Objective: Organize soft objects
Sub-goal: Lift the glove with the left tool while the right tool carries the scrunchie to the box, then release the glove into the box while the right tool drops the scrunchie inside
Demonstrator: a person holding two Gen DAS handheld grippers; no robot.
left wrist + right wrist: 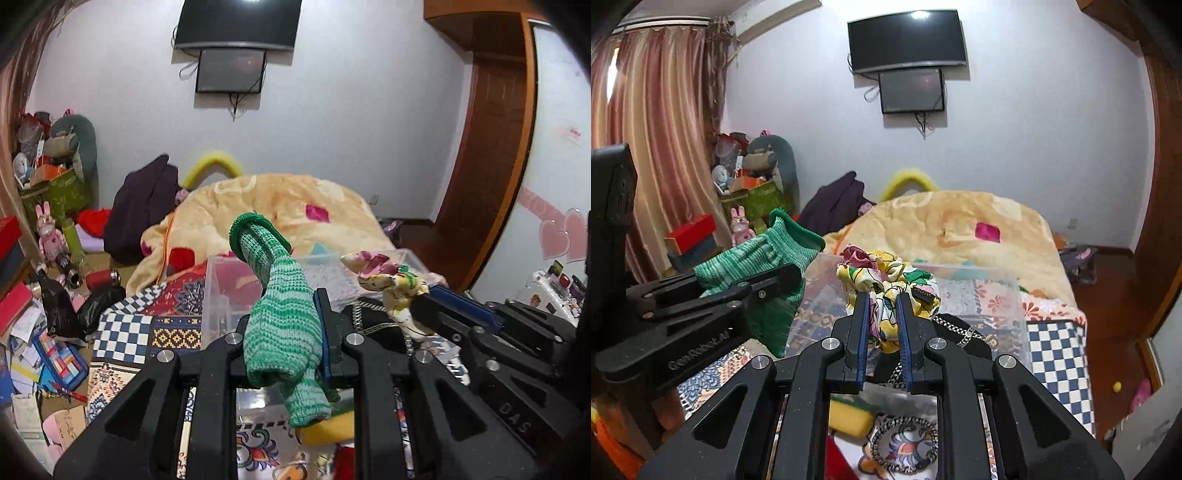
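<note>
My left gripper (284,306) is shut on a green knitted glove (280,314), held upright in the air; it also shows at the left of the right wrist view (764,266). My right gripper (882,295) is shut on a yellow floral scrunchie (890,280), also seen at the right of the left wrist view (391,284). Both are held above a clear plastic box (221,291) that stands on the patterned bedspread (125,332); the box also shows in the right wrist view (990,295).
A yellow sponge (849,417) and a black chain-strap item (964,332) lie below the grippers. A beige blanket (964,225) covers the bed beyond. Clutter and toys (55,258) sit at the left; a wooden door (495,147) stands at the right.
</note>
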